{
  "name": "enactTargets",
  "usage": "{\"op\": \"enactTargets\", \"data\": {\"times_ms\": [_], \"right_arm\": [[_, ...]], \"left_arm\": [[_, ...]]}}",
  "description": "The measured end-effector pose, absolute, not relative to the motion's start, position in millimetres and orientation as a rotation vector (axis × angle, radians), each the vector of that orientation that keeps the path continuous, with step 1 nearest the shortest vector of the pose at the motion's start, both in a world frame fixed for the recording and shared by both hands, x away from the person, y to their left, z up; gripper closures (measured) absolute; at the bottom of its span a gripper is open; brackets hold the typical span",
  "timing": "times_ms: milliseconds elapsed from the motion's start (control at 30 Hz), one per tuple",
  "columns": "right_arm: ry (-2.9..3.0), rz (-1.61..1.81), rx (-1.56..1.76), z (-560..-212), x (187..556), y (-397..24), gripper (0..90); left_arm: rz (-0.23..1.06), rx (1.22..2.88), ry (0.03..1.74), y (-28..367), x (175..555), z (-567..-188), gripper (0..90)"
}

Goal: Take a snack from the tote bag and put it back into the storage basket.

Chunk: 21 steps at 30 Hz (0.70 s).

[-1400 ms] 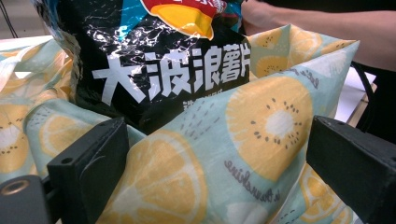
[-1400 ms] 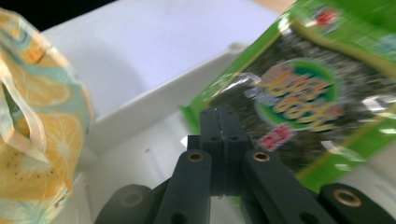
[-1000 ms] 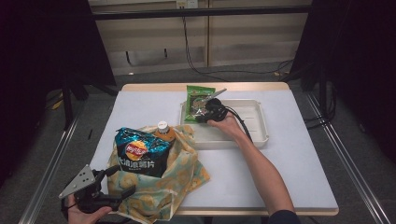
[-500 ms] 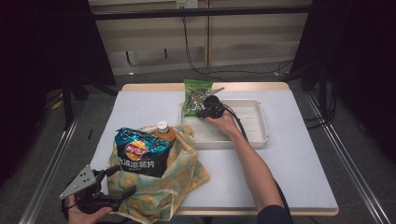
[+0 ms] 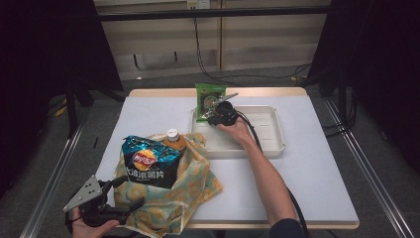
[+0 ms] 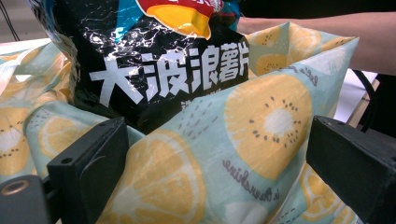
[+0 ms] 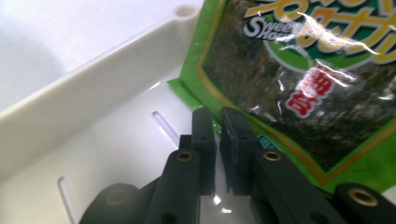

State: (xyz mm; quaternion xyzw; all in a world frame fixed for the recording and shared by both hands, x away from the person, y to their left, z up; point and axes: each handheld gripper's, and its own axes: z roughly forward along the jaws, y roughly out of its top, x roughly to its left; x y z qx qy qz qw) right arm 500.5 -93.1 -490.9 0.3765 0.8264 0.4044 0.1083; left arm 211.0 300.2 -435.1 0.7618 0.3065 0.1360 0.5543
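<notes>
A green seaweed packet (image 5: 205, 96) (image 7: 299, 70) lies over the far-left corner of the white tray (image 5: 270, 136) (image 7: 84, 93). My right gripper (image 5: 213, 112) (image 7: 218, 116) is inside that corner with its tips at the packet's near edge. Its jaws have just been opening and stand a narrow gap apart, with nothing seen in the gap. A lemon-print cloth bag (image 5: 193, 183) (image 6: 261, 116) holds a dark chips bag (image 5: 148, 161) (image 6: 154, 70) and a white-capped bottle (image 5: 172, 135). My left gripper (image 5: 131, 192) (image 6: 219, 158) is open wide at the bag's near-left edge, with the cloth bulging between its jaws.
The white table (image 5: 317, 188) has bare room at the right and front right of the tray. The person's right forearm (image 5: 262, 168) crosses the table's middle towards the tray. Dark floor and metal rails surround the table.
The right gripper and the packet have shifted slightly towards the tray's far edge. The left gripper and the cloth bag have not moved.
</notes>
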Motion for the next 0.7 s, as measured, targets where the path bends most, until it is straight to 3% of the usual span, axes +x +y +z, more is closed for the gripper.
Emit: {"op": "enactTargets", "data": {"times_ms": [533,700], "right_arm": [[2.431,1.292,1.041,-472,485,-99,76.9],[2.396,1.38,1.009,-461,470,-105,69.4]], "left_arm": [[0.321,1.797,0.723,300,211,-435,6.2],[0.318,1.79,0.729,301,211,-435,6.2]]}}
